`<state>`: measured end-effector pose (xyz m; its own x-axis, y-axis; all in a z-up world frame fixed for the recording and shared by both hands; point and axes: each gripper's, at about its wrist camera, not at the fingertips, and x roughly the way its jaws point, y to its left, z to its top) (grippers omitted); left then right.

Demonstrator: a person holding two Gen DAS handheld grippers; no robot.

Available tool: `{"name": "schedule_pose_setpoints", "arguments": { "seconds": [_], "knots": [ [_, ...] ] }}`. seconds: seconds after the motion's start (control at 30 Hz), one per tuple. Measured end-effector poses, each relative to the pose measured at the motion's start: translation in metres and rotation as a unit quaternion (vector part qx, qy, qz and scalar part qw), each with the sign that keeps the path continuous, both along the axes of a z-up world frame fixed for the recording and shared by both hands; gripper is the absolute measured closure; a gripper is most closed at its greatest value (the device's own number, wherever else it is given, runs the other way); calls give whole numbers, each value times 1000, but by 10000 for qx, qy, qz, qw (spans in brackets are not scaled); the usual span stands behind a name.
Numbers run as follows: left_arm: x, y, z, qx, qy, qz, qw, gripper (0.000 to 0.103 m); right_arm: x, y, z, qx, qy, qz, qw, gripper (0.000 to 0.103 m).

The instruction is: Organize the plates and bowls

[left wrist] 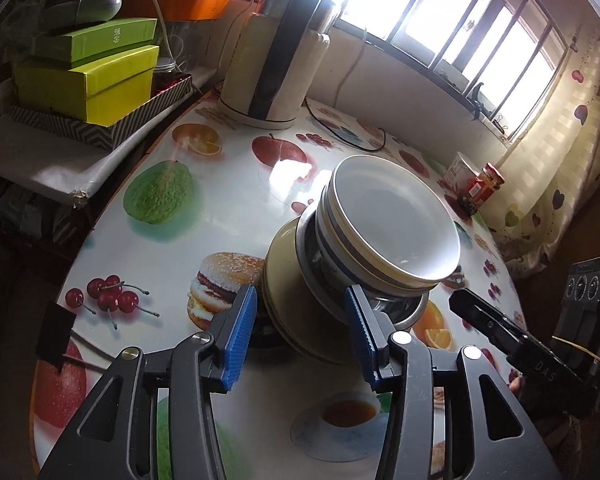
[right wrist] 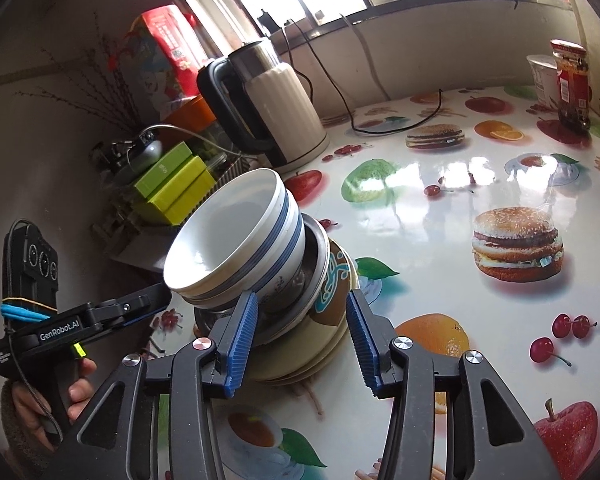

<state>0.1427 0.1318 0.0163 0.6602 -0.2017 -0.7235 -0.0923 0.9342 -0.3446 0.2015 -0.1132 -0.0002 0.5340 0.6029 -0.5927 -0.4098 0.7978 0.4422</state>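
A stack of dishes stands on the fruit-print table (left wrist: 240, 184) (right wrist: 440, 200). On top sit white bowls with blue bands (left wrist: 396, 220) (right wrist: 220, 240), nested in a steel bowl (left wrist: 412, 312) (right wrist: 316, 248). Under that are a bowl with a teal pattern (right wrist: 332, 280) and cream plates (left wrist: 284, 280) (right wrist: 300, 352). My left gripper (left wrist: 300, 332) is open, its blue pads either side of the stack's near edge, not pressing. My right gripper (right wrist: 300, 340) is open the same way from the other side. Each gripper's finger shows in the other's view, right (left wrist: 480, 316) and left (right wrist: 156, 296).
A cream electric kettle (left wrist: 268, 72) (right wrist: 276, 112) with its cord stands at the table's back. Green boxes (left wrist: 92, 84) (right wrist: 172, 188) are piled beside the table. A red-lidded jar (left wrist: 486, 184) (right wrist: 572, 80) and a white cup (left wrist: 458, 168) (right wrist: 540, 76) stand near the window.
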Motion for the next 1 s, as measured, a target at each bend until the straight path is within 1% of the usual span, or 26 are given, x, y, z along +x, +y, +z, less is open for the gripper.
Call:
{"name": "schedule_pose_setpoints", "arguments": {
  "seconds": [0.1,0.17,0.27,0.33,0.43,0.53,0.63,0.73,0.87,1.0],
  "knots": [
    [-8,-8,-5,119,34,-20,9999,56,-11,0,2,-142,-99,-48,9998,53],
    [-14,-15,-8,334,52,13,9994,56,-16,-1,0,-187,-115,-63,9997,52],
    [-20,-26,-14,762,90,30,9971,56,-25,2,-2,-428,-183,-104,9989,50],
    [-23,-29,-19,809,134,45,9966,56,-32,3,-4,-605,-235,-96,9978,47],
    [-30,-37,-23,1010,126,98,9948,56,-40,6,-8,-780,-262,-123,9965,44],
    [-37,-46,-26,1346,116,110,9908,56,-48,7,-11,-922,-304,-169,9951,42],
    [-40,-47,-34,1234,236,126,9920,56,-55,7,-13,-1012,-280,-240,9942,38],
    [-44,-52,-42,1316,336,121,9907,56,-60,7,-18,-1095,-220,-277,9934,36],
    [-48,-57,-49,1401,389,106,9893,56,-66,11,-27,-1431,-193,-360,9889,33],
    [-50,-60,-53,1446,439,87,9885,56,-69,11,-35,-1532,-106,-426,9872,31]
  ]
}}
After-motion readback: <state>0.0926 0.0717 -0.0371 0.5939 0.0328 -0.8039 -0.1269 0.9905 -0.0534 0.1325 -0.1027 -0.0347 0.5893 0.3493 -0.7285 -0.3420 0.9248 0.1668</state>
